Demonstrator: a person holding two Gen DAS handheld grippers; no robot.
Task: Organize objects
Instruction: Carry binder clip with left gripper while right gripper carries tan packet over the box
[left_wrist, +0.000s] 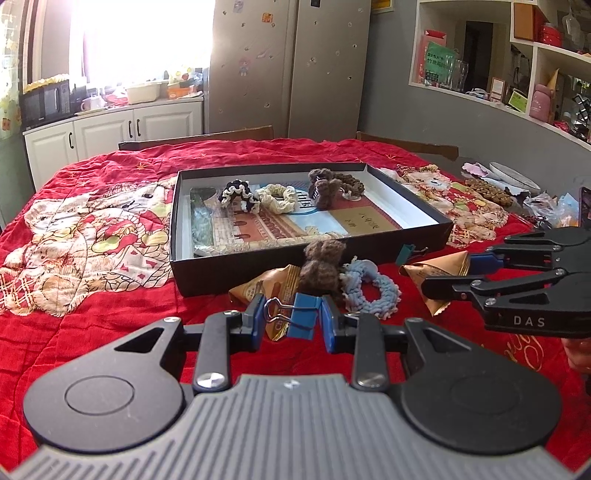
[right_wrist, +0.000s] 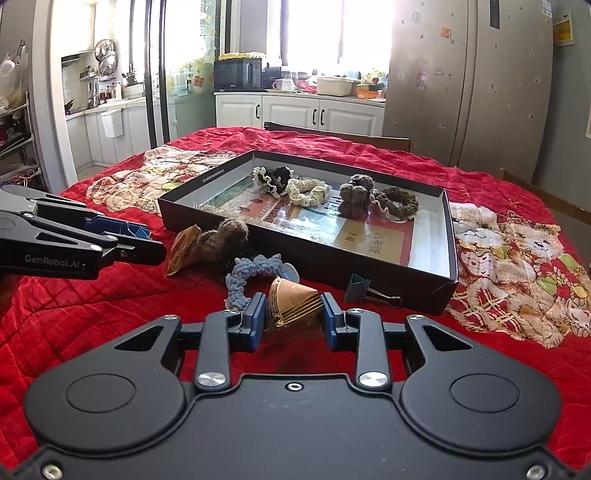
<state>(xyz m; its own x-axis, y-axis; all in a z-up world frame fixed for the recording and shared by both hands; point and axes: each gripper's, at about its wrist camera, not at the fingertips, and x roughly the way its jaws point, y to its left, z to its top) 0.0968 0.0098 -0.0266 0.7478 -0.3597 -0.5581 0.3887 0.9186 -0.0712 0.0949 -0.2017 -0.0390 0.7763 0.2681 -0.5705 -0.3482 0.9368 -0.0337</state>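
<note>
A: Box (left_wrist: 258, 266) status?
B: Black, shallow, open, mid-table on the red cloth (left_wrist: 110, 317); printed sheet (left_wrist: 280, 225) lines the floor. Inside along the far half: dark scrunchie (left_wrist: 238, 197), cream scrunchie (left_wrist: 277, 197), brown knit (left_wrist: 323, 188), olive scrunchie (right_wrist: 396, 202) toward the right wall; near half of the floor holds only the sheet.

A: Left gripper (left_wrist: 291, 319)?
B: Fingers part open around a blue clip (left_wrist: 301, 317); right pad looks to touch the clip, left pad has a gap with the wire handle in it; can't tell if it's a firm clamp.

A: Right gripper (right_wrist: 293, 314)?
B: Clamped on a gold packet (right_wrist: 293, 304); both pads pressed against its sides; sits just short of the box's near wall.

A: Loose items outside?
B: Between grippers and box: second gold packet (left_wrist: 273, 286), brown knit piece (left_wrist: 321, 264) beside it, blue scrunchie (left_wrist: 373, 291) just right of that; green clip (right_wrist: 360, 286) touching the box's near wall by the right corner.

A: Edges, room?
B: Box walls low, rim uncovered all round; bare cloth left of the box and in front of both grippers; right side of the table is cluttered near a plate (left_wrist: 513, 177); chair backs (left_wrist: 406, 146) at the far table edge.
</note>
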